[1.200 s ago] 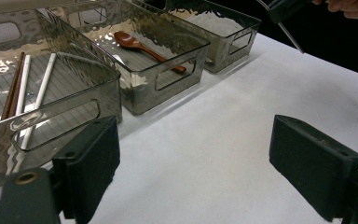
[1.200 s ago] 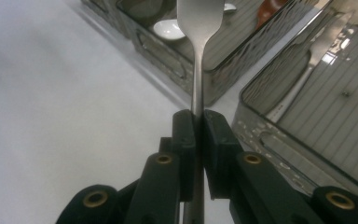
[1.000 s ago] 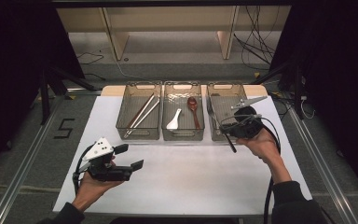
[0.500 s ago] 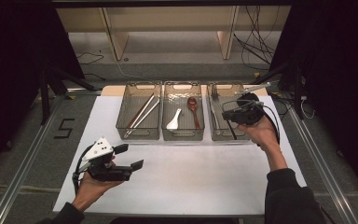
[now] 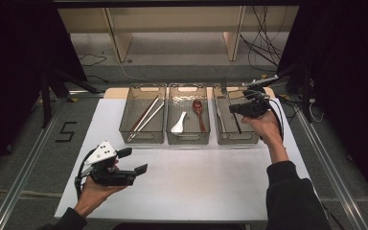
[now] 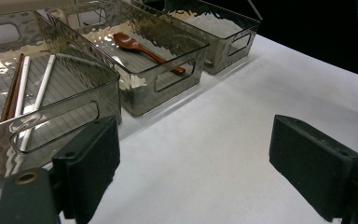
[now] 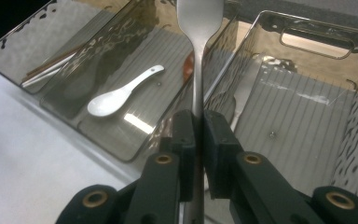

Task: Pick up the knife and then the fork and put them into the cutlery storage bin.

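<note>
Fork (image 7: 198, 28) clamped by handle in right gripper (image 5: 234, 109), long axis running out toward 12 in right gripper view, hovering over right bin (image 5: 256, 136). Right hand clearly nearer. Left gripper (image 5: 133, 161) wide apart, empty, parked way off near 7.

I see my left gripper (image 5: 133, 161) as a black body capped by a grey three-cornered plate with a black cable looping off it, my right gripper (image 7: 198, 130) as black fingers on brass-ringed screws, and dark sleeves on both forearms.
</note>
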### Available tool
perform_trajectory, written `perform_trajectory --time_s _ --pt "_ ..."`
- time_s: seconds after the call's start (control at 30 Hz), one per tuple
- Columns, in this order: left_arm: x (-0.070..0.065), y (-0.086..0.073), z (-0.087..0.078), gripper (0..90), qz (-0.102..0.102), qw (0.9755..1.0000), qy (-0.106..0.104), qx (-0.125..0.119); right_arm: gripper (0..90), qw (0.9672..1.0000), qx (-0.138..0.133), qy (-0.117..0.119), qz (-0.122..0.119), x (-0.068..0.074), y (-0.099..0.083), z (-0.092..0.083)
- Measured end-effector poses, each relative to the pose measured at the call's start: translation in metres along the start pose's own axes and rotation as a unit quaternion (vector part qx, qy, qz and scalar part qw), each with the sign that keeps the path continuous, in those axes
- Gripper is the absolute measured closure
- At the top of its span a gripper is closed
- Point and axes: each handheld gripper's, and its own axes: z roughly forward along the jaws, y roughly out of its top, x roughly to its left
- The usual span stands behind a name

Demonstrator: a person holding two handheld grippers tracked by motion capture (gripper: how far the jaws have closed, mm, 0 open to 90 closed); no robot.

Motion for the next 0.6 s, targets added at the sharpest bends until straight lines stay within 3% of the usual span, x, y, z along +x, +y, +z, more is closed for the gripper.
perform_trajectory --time_s 0.13,0.6 --pt "0.0 0.0 0.0 15.7 -0.001 1.0 -0.001 -0.002 84.3 0.9999 -0.006 0.0 0.011 -0.002 0.004 0.005" --pt "0.0 0.0 -0.001 15.7 -0.001 1.0 -0.001 -0.003 84.3 0.9984 -0.004 -0.032 0.046 -0.011 0.006 0.02"
